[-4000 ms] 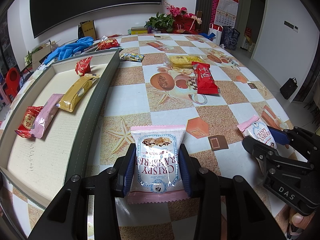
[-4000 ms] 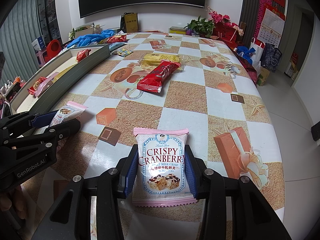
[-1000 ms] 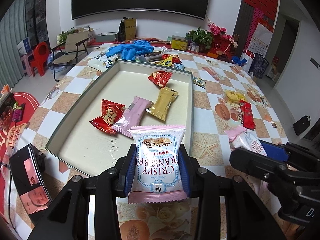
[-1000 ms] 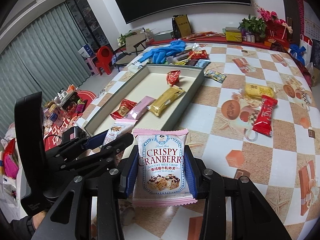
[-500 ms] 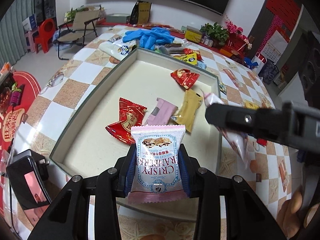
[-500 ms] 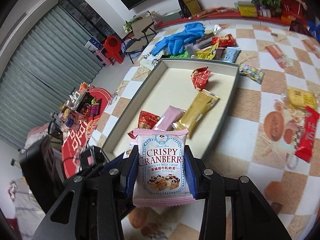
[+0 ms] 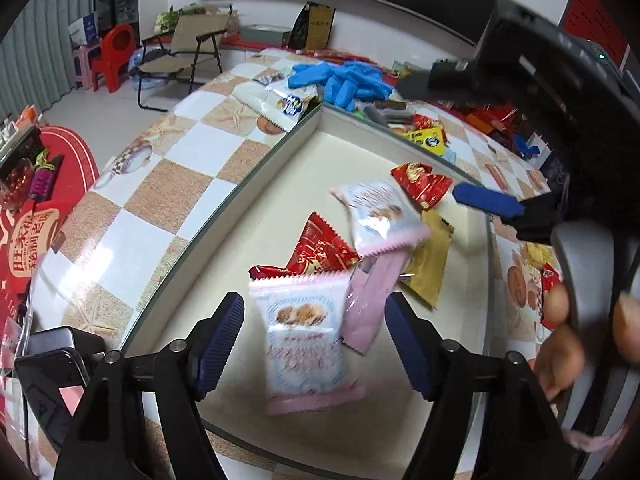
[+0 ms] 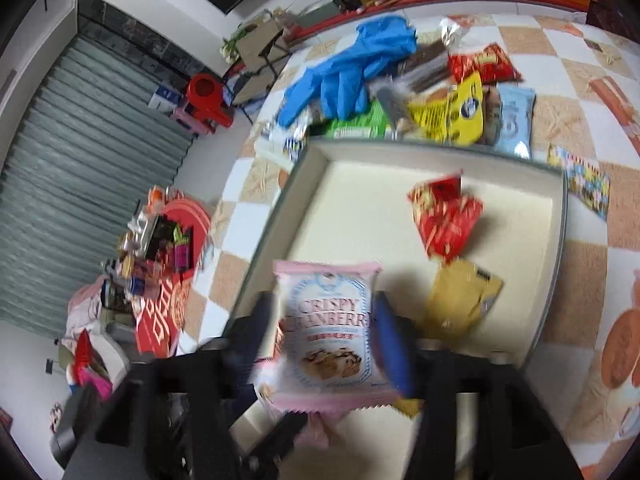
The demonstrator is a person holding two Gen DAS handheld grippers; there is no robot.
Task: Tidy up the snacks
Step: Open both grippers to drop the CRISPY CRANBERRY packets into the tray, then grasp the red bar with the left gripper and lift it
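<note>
A grey-rimmed tray with a cream floor holds several snack packets. My left gripper is open over its near end; a pink-and-white Crispy Cranberry packet hangs blurred between the spread fingers, touching neither. A second cranberry packet is in the air above the red, pink and gold packets. In the right wrist view my right gripper is open around that packet, which is blurred and slipping. The tray lies below it.
Blue gloves and a heap of loose snacks lie on the checked table beyond the tray's far end. A phone lies at the near left. A folding chair and red stool stand on the floor at left.
Both grippers have opened and let go of their cranberry packets, which now drop toward the tray. Both grippers have moved further over the tray.
</note>
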